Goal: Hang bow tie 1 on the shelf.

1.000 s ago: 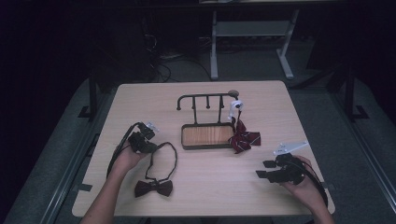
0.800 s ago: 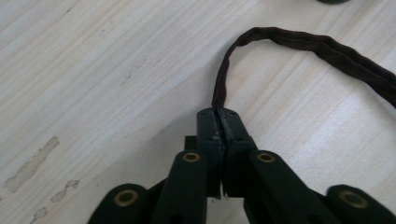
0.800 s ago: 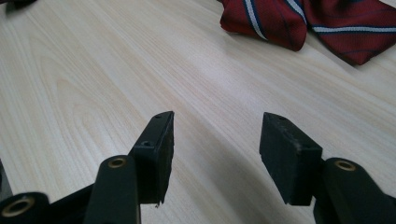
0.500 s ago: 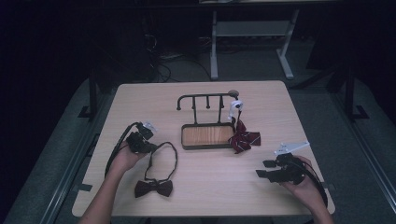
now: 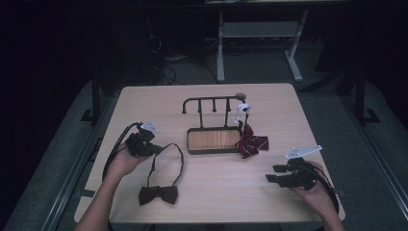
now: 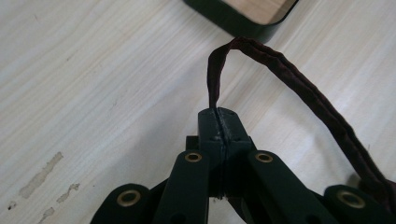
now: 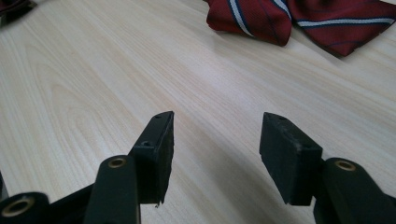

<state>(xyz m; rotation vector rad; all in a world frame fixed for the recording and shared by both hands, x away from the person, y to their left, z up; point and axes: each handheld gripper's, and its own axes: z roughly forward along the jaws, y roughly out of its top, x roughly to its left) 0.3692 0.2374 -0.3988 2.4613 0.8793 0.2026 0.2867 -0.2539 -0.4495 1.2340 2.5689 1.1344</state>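
Where pinched, strap [image 6: 212, 88] end hidden.

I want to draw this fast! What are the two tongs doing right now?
Left tongs: closed, pinching the dark bow tie's strap.
Right tongs: open, holding nothing, above the table.
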